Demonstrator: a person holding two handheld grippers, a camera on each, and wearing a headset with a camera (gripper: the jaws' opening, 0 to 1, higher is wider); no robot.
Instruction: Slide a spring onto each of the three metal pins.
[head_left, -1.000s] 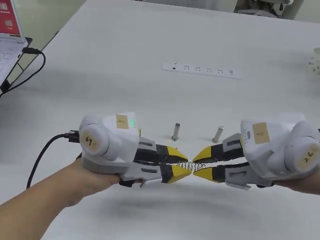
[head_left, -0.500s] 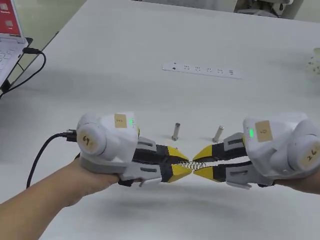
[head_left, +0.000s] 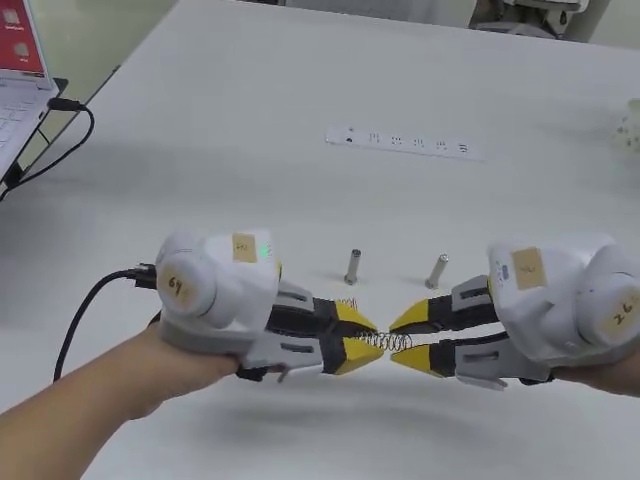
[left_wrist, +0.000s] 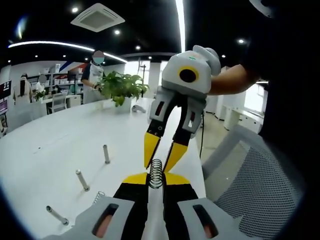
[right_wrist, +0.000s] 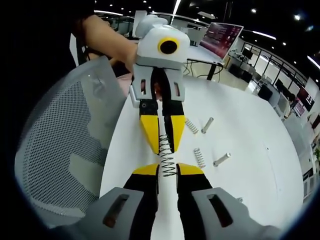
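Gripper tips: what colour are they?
Yellow, on black jaws; the left gripper shows it best in the right gripper view.

White table (head_left: 250, 120): power strip (head_left: 405, 142), three metal pins (left_wrist: 106, 153), two loose springs (right_wrist: 199, 157), black cable (head_left: 70, 130) near left edge.

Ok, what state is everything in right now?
left tool: shut on the held spring
right tool: open, spring's end between its jaws
held spring: in the air, roughly level between the tools
three metal pins: bare, no spring on any
loose springs: lying beside the pins
laptop: open, screen lit
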